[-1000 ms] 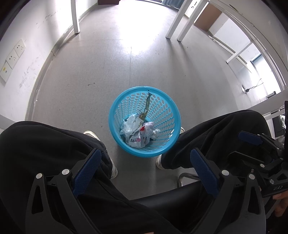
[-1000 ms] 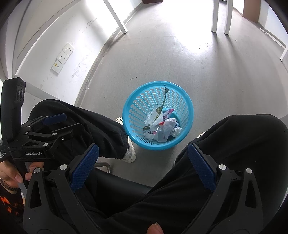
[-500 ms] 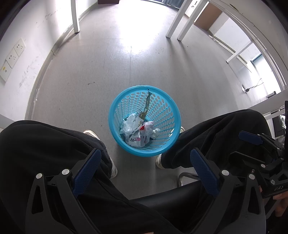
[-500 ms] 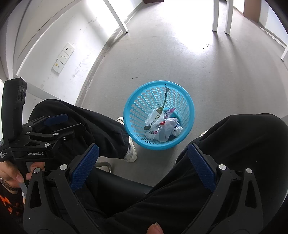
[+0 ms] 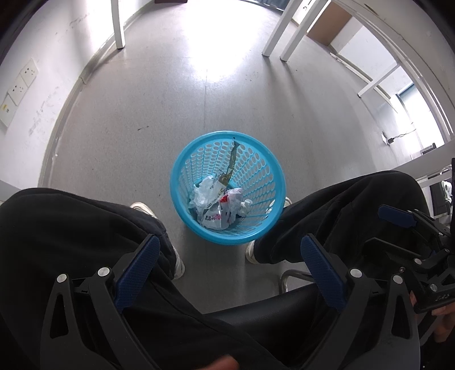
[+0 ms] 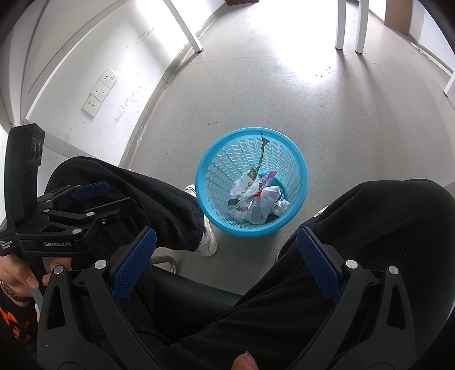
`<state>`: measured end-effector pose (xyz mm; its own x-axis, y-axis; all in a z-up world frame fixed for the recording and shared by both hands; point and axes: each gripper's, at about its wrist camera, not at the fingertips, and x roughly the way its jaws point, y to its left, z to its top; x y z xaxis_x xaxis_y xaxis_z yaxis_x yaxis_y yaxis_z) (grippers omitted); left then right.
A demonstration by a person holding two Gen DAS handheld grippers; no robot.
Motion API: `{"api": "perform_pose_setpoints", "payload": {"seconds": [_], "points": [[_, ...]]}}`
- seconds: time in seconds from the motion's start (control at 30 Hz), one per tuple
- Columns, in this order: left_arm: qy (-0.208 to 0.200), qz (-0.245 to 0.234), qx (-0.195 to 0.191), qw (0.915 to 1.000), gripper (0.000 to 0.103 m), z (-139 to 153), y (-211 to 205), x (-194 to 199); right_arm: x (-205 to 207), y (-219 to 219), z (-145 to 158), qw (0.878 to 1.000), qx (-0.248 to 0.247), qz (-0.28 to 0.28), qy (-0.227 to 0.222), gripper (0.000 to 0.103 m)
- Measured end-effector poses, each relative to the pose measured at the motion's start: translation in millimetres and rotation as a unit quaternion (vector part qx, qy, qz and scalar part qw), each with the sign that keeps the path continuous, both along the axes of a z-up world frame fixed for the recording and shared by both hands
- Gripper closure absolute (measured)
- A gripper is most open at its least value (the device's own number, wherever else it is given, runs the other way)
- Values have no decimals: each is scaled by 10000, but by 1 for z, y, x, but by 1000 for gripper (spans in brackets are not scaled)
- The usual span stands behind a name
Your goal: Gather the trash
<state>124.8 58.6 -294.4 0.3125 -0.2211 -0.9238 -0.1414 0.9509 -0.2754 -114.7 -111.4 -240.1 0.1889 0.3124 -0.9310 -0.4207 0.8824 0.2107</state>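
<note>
A blue perforated plastic basket point(image 5: 182, 182) stands on the grey floor between the person's feet; it also shows in the right wrist view point(image 6: 207, 182). Crumpled wrappers and paper point(image 5: 219, 207) lie in it, seen from the right wrist too point(image 6: 256, 199). My left gripper point(image 5: 227, 261) is open and empty, held above the person's lap, short of the basket. My right gripper point(image 6: 224, 256) is open and empty, also above the lap. Each gripper shows in the other's view: the right one point(image 5: 412, 233) and the left one point(image 6: 85, 199).
The seated person's black-trousered legs point(image 5: 71, 227) flank the basket. A black chair seat point(image 5: 270, 307) lies below. White table legs point(image 5: 118, 25) stand at the far side of the floor. A wall with sockets point(image 6: 99, 91) runs along the left.
</note>
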Motion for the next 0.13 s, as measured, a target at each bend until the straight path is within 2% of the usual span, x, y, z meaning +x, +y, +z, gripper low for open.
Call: {"api": "perform_pose_setpoints", "payload": {"seconds": [0.13], "points": [[15, 4, 2, 10000, 6, -1, 1, -1, 0, 0, 0, 10000, 0, 2, 1, 8]]}}
